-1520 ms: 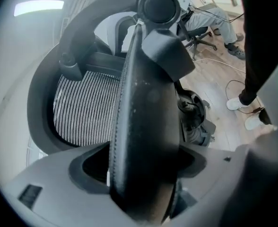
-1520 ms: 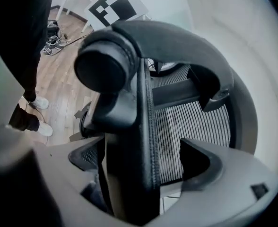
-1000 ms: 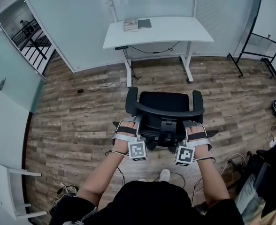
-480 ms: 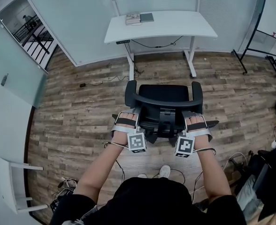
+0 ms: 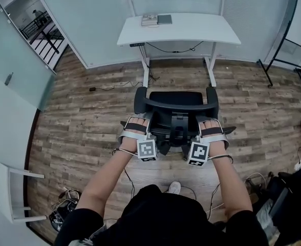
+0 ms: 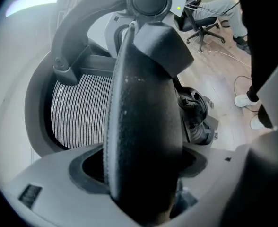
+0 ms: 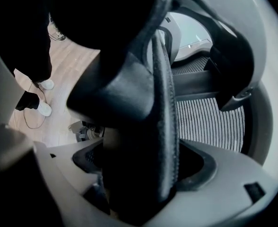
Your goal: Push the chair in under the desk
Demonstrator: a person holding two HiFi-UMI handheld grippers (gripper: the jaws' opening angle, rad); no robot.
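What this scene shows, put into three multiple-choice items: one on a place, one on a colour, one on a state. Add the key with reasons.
1. Where does the chair stand relative to the desk?
A. Pushed fully under it.
B. On the floor in front of it, not yet under it.
C. Tipped on its side beside it.

2. What colour is the desk top?
A. White.
B. Red.
C. Black.

3. What is between the left gripper's jaws?
A. Nothing.
B. A cup.
C. The chair's armrest.

Key:
1 B, the head view shows bare floor between chair and desk.
2 A, the top is plainly white.
3 C, the left gripper view shows the padded armrest filling the gap between its jaws.
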